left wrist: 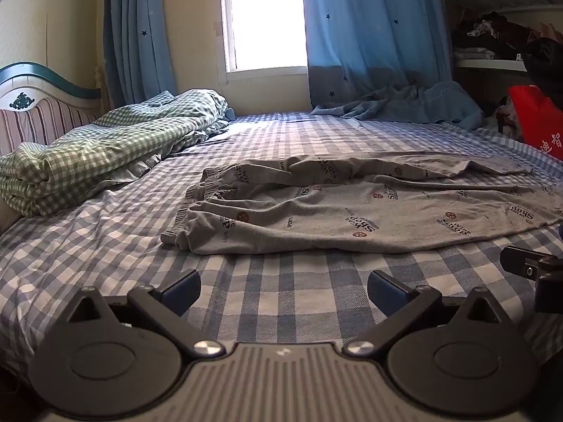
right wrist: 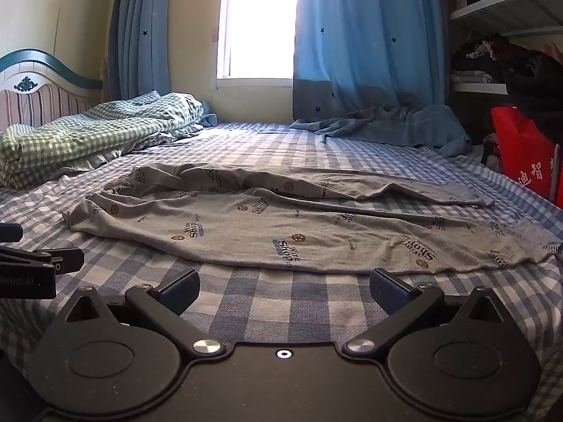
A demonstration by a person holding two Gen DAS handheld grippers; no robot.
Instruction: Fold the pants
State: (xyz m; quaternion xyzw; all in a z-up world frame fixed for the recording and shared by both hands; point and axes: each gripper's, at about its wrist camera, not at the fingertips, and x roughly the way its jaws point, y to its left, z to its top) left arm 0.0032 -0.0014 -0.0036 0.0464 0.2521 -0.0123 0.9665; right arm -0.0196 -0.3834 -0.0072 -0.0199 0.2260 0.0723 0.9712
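Pants [left wrist: 352, 207] lie spread on checked bedsheet [left wrist: 281, 299], untouched.

One pair of grey pants [left wrist: 352, 211], two grippers, two curtains, one green checked quilt [left wrist: 105, 147].

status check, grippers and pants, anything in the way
Left gripper open, right gripper open, both empty, short of the cloth. Grey pants spread on bed, unfolded, wrinkled. Nothing lying on them.

Both views low, facing pants [left wrist: 352, 207].
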